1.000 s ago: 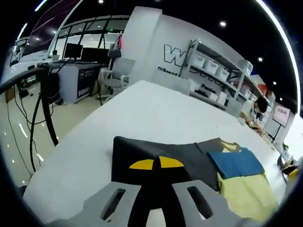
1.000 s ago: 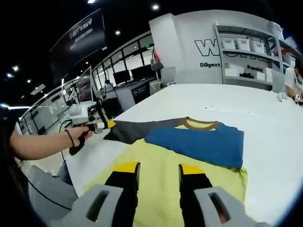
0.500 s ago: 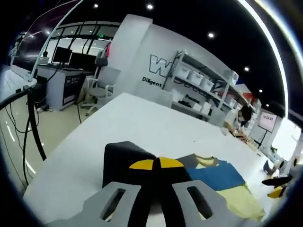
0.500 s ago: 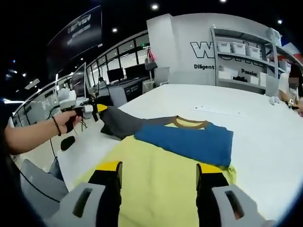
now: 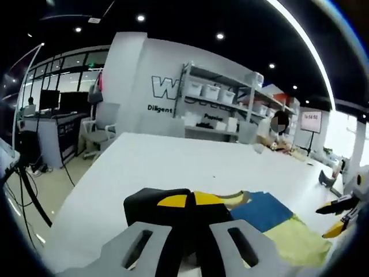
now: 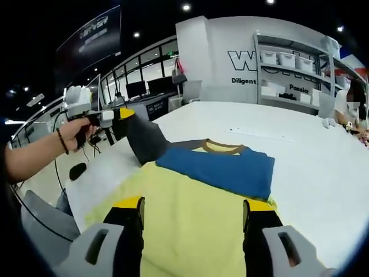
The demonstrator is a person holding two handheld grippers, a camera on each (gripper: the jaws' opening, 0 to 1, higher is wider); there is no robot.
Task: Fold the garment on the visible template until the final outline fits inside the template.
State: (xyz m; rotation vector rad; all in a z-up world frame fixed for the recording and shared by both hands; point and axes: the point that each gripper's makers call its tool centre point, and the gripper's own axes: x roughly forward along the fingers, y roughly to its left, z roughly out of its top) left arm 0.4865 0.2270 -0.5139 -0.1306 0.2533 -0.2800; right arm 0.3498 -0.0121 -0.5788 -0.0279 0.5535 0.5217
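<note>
in the left gripper view the left gripper [image 5: 191,201] has its yellow-tipped jaws pressed together on the dark grey sleeve [image 5: 157,206] of the shirt [image 5: 260,210], and the cloth bunches up in a raised fold right at the tips. past the fold the shirt lies on the white table [image 5: 173,161], its tan collar and blue panel next to the sleeve and the pale yellow part off to the right. the right gripper [image 5: 337,216] comes in at the right edge of that view, its yellow tips apart

in the right gripper view the right gripper [image 6: 192,205] hangs over the yellow body of the shirt [image 6: 190,202] with its jaws wide apart and nothing between them. beyond the yellow cloth the blue panel lies folded across the chest, with the collar at its far edge. to the left a person's hand [image 6: 74,131] holds the left gripper [image 6: 118,114] above the table edge, and the grey sleeve [image 6: 147,141] rises from the shirt up to its tips. the table [image 6: 311,156] stretches on behind the shirt. farther back stand desks with monitors, an office chair [image 5: 99,122], and shelves [image 6: 291,72] with white bins against a white wall
</note>
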